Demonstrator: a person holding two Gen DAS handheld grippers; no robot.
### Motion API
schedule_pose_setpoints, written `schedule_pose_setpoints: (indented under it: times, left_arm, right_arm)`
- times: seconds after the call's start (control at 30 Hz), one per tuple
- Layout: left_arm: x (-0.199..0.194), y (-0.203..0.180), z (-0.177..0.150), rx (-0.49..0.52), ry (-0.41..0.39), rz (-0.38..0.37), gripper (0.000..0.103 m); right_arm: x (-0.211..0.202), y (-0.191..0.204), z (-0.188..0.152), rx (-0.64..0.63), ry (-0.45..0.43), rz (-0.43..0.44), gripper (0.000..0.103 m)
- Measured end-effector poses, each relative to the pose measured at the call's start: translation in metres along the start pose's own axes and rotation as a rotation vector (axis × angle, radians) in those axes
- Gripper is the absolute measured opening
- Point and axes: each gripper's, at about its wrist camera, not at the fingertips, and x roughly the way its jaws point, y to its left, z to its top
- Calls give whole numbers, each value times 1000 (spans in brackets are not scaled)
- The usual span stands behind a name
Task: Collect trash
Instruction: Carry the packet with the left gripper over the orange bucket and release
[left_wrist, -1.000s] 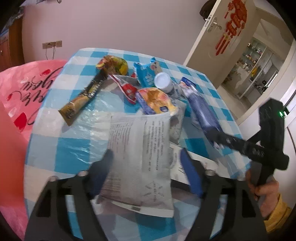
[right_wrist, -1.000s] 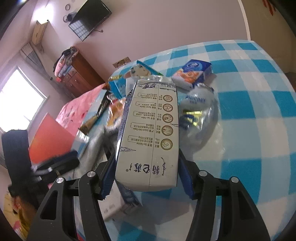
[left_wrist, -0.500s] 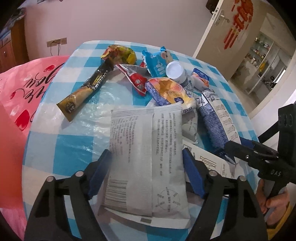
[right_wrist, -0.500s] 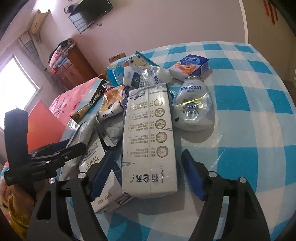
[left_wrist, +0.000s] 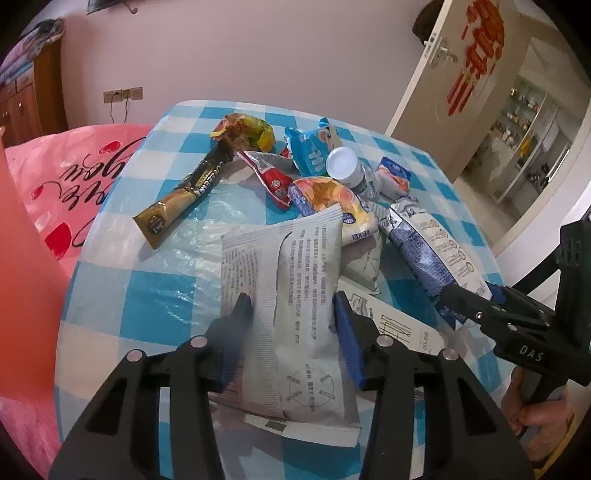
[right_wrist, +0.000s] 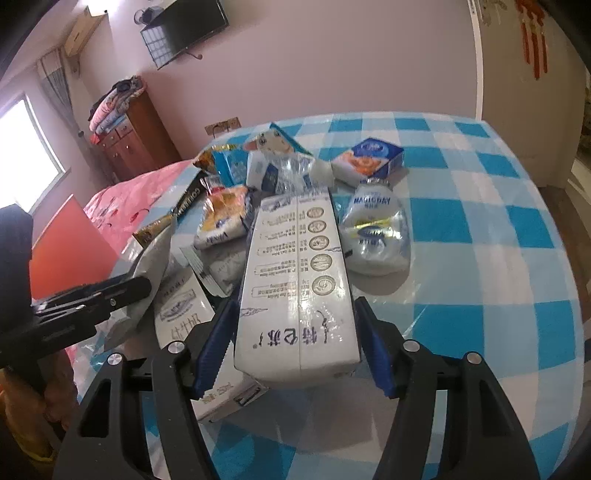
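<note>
Figure: both hands engaged a wrapper on the checked worktop (left_wrist: 122, 291) during trash collection. At far left, beyond the worktop edge, lay a pink printed plastic bag (left_wrist: 70, 173), judged the likely receptacle. The left gripper (left_wrist: 291, 328) straddled a grey printed sachet (left_wrist: 295, 295) lying flat at the near edge; its jaws had just been closing, and the blue pads appeared to touch the sachet's two long edges, so the sachet was judged newly pinched. Because the pack was soft and flat, a firm squeeze that buckles it slightly before lifting would serve best, with the lift kept straight so the white carton (left_wrist: 399, 325) beneath its right edge is not dragged. Behind it sat loose litter: a brown coffee stick pack (left_wrist: 184, 195), a red torn wrapper (left_wrist: 273, 177) and a white-capped bottle (left_wrist: 345, 166). At right, the right gripper (right_wrist: 295, 347) enclosed a long white-and-blue milk pouch pack (right_wrist: 299, 288); its jaws had just been closing, yet narrow gaps showed beside both pads, so they stood released around it. Completing that closure at mid-width would be advisable before raising it clear of the crumpled clear bottle (right_wrist: 376, 229) just beside it.
</note>
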Motion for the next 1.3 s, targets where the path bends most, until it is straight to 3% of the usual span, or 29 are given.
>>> schedule_pose_setpoints:
  times: [0.5,0.83,0.97,1.1,1.3]
  left_arm:
    - [-38,16,-5,-58,-67,-66,46]
    - [-104,27,19,-65,-229,-58,46]
    - [-138,44,29,-92,-306,-18,46]
    - [-173,77,34,-139,-375,78,46]
    - [-203,140,30,-251,-417,232,46]
  right_arm:
    - [-35,22,5,-39,-73,16,65]
    - [-57,80,38,-120,-122,135,65]
    - [-59,118,59,-168,-132,214,65]
    - [-53,166,83,-233,-129,301,65]
    - [-31,248,103,-339,-102,418,65]
